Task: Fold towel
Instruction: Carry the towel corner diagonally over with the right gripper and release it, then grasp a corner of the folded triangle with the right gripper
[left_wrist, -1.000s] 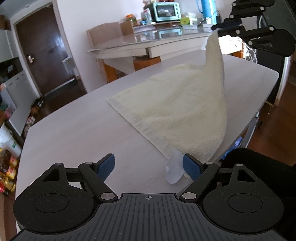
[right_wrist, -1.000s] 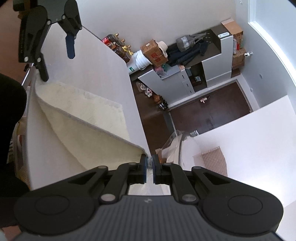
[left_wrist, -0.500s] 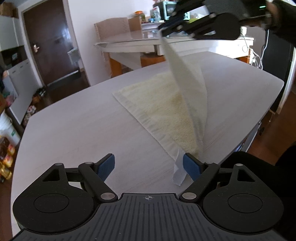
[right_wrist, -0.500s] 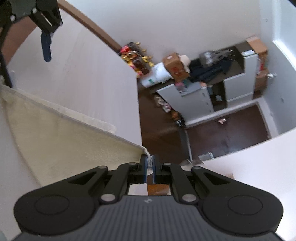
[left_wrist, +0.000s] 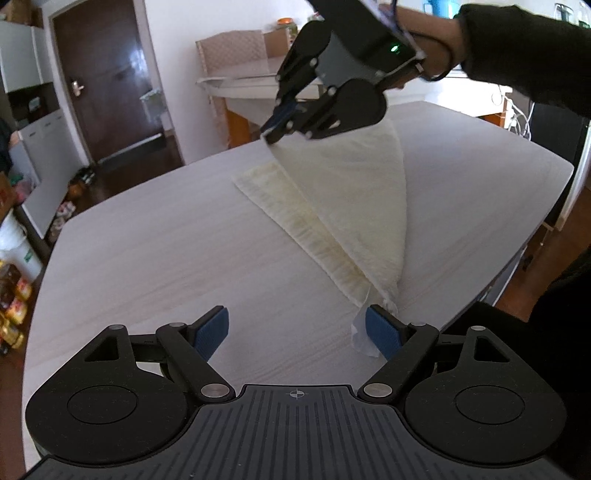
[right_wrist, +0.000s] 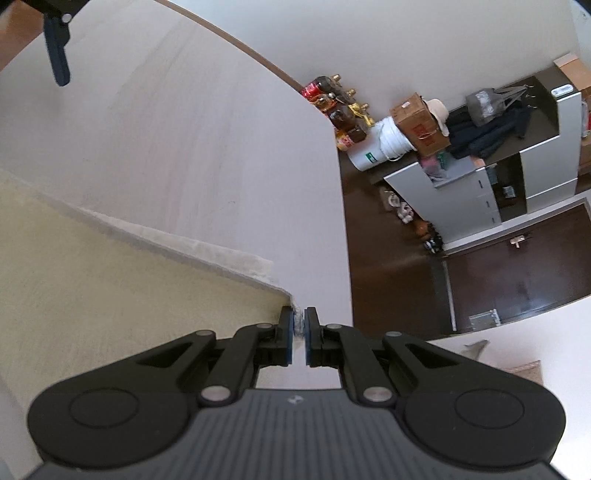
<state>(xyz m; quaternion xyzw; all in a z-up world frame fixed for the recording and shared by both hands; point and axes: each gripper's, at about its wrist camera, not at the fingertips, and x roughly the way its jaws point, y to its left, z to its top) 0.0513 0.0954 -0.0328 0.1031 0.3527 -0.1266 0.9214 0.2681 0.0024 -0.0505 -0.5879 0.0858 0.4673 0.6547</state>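
Note:
A cream towel (left_wrist: 354, 192) lies on the pale wooden table (left_wrist: 155, 251). My right gripper (left_wrist: 275, 131) is shut on one towel corner and holds it above the far left corner of the towel, so the cloth drapes over itself. In the right wrist view the gripper (right_wrist: 299, 326) pinches that corner, with the towel (right_wrist: 92, 288) below it. My left gripper (left_wrist: 295, 328) is open and low over the table; its right finger (left_wrist: 380, 332) sits beside the towel's near corner and white label (left_wrist: 360, 338). One left finger (right_wrist: 57, 55) shows in the right wrist view.
A second table (left_wrist: 258, 81) with a chair (left_wrist: 231, 48) stands behind. A dark door (left_wrist: 107, 74) is at the back left. Bottles, a white bucket (right_wrist: 380, 147) and boxes sit on the floor past the table edge.
My right gripper has carried the lifted towel corner from the right across to the left and lower, laying the cloth over itself. My left gripper has stayed open by the near corner.

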